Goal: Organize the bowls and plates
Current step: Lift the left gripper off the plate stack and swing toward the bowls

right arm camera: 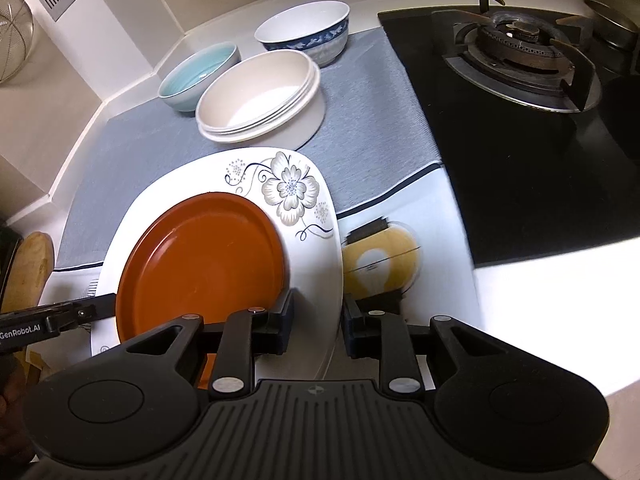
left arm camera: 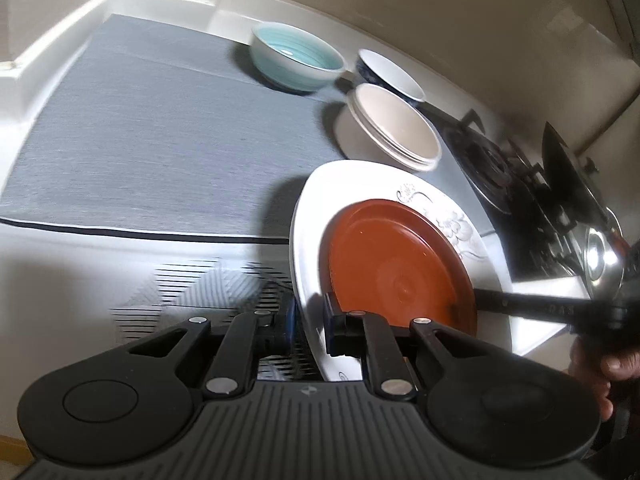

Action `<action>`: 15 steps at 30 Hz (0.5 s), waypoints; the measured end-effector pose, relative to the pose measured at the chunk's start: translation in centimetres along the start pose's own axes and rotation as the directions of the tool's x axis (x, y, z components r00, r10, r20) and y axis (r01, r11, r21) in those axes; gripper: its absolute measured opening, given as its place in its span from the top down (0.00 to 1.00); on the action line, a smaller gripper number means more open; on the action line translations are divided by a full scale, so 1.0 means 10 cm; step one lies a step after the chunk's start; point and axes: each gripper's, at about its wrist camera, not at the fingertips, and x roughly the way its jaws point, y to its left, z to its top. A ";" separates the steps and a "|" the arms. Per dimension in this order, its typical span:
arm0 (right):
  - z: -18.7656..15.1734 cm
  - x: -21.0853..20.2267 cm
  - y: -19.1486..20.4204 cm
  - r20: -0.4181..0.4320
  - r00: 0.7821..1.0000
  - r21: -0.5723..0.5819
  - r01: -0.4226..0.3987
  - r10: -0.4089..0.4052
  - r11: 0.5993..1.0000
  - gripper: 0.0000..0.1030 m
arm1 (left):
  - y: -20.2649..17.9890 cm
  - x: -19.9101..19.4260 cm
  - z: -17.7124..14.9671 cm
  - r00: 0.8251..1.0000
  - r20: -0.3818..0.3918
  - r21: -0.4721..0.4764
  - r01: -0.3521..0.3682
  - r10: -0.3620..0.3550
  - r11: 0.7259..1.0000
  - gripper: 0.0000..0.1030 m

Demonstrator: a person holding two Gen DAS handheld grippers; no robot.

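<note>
The left gripper [left arm camera: 310, 322] was clamped on the near rim of the white plate [right arm camera: 316, 248], which carried the orange plate [right arm camera: 200, 264] over the mat [right arm camera: 360, 128], while the right gripper [right arm camera: 318, 320] straddled the rim, open.

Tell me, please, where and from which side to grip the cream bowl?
Probably pinch the cream bowl by its rim on the side toward the stove, from above, one finger inside: it stands upright and open, and the teal bowl and blue-patterned bowl crowd its far side.
</note>
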 end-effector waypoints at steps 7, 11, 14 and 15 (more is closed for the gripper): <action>-0.04 0.14 0.51 -0.018 1.000 -0.049 -0.025 0.024 0.998 0.75 | 0.54 -0.21 0.11 0.996 0.063 -0.097 -0.061 0.067 0.993 0.87; 0.09 0.38 0.88 -0.042 0.998 -0.086 -0.058 0.055 0.995 0.75 | 0.87 -0.30 0.24 0.982 0.119 -0.190 -0.125 0.150 0.974 0.87; 0.26 0.56 1.17 -0.060 0.995 -0.139 -0.082 0.074 0.987 0.75 | 1.08 -0.32 0.36 0.961 0.168 -0.263 -0.171 0.219 0.949 0.86; 0.32 0.64 1.25 -0.067 0.995 -0.151 -0.090 0.080 0.984 0.75 | 1.15 -0.32 0.40 0.953 0.186 -0.284 -0.181 0.239 0.942 0.86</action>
